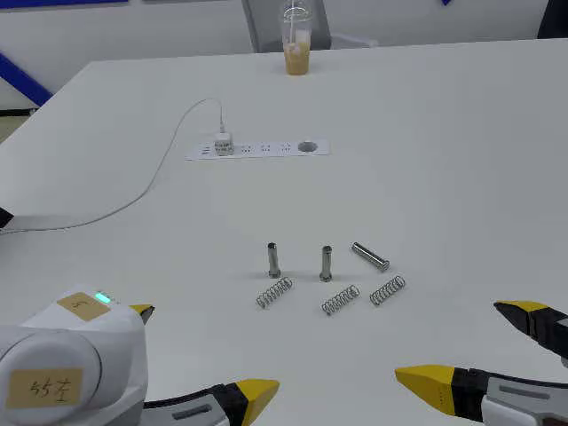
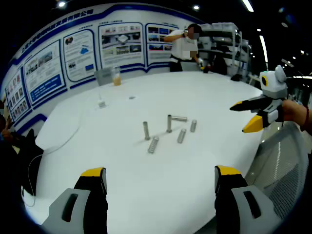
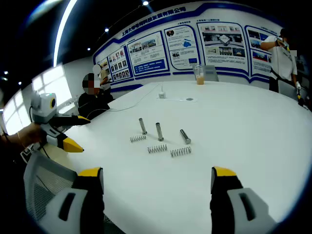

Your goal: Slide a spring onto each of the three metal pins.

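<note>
Springs [image 1: 340, 299] sat loose just in front of the pins [image 1: 326, 263], toward the table's [image 1: 444, 133] near edge. Left gripper [image 1: 200, 351] and right gripper [image 1: 466, 344] both gaped empty; I'd pinch a spring midway, gently.

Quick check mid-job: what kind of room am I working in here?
Probably an office or showroom meeting area: a large white table carrying a power strip and a drink cup, with poster boards along the wall.

A broad white desk [image 1: 444, 160] stands before a curved wall [image 3: 164, 51] of blue-trimmed posters [image 3: 222, 39]; ceiling spotlights [image 3: 145, 3] glow overhead.
</note>
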A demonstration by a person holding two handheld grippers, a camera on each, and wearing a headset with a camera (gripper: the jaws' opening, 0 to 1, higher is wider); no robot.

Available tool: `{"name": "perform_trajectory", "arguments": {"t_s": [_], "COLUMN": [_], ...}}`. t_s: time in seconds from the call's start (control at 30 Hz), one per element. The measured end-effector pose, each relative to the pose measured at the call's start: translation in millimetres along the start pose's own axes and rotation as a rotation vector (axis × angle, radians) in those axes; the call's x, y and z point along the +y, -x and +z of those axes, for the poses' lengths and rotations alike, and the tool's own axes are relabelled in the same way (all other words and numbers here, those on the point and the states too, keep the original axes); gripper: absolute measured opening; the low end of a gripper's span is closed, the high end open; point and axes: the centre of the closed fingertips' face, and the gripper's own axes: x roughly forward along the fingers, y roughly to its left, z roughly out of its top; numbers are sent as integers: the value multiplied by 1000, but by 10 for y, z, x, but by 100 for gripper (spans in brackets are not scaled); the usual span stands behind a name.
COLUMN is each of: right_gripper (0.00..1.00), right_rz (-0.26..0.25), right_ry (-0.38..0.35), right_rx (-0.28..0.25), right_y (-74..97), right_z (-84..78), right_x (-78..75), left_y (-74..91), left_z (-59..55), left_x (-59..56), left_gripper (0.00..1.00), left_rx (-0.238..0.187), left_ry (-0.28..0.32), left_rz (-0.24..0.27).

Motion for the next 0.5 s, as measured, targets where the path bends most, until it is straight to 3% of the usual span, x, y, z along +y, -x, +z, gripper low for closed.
{"name": "perform_trajectory", "arguments": {"t_s": [0.5], "right_gripper": [92], "right_rz": [0], "right_ry": [-5], "right_rx": [1], "right_y": [11], "right_z": [-23], "right_x": [2], "left_y": [-5], "left_z": [-8], "left_x": [2], "left_gripper": [93], "left_rx": [3], "left_ry": [0], "left_rz": [-1]}}
